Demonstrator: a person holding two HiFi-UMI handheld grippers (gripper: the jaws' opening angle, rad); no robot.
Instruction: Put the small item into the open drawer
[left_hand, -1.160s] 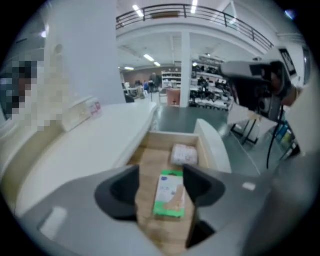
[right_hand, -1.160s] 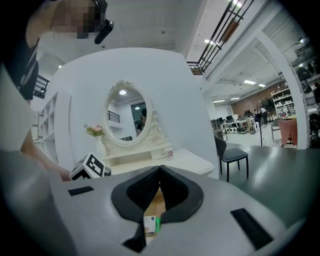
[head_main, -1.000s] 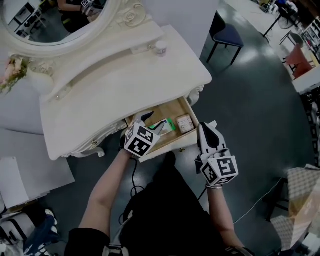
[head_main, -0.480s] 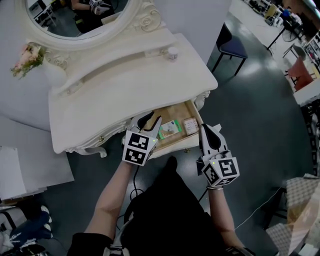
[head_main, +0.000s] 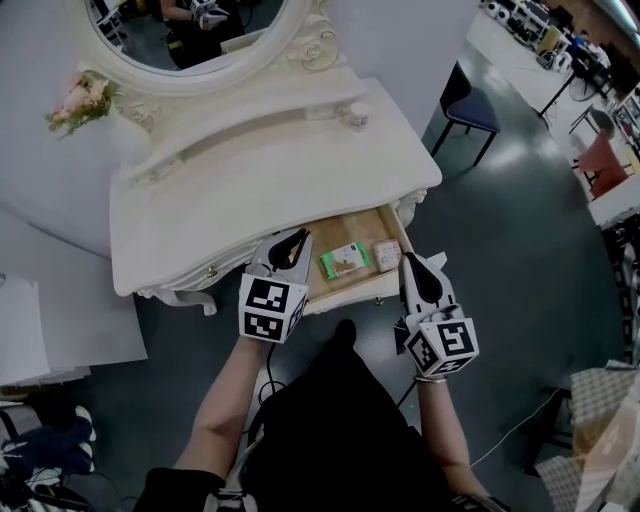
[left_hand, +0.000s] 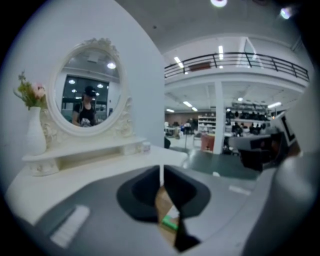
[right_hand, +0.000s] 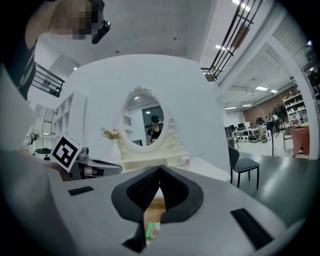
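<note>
The wooden drawer of the white dressing table stands pulled open. A small green-and-white item lies flat inside it, beside a small pinkish box. My left gripper hovers over the drawer's left end, just left of the green item. Its jaws are closing, nearly together, with nothing between them. My right gripper hangs at the drawer's right front corner, shut and empty. The green item shows below the jaws in both gripper views.
An oval mirror, a vase of flowers and a small jar stand at the back of the table. A dark chair stands to the right on the floor. White sheets lie at the left.
My left gripper has drawn back to the left off the green item, which now lies free in the drawer, and its jaws have come together. The right gripper has hardly moved.
</note>
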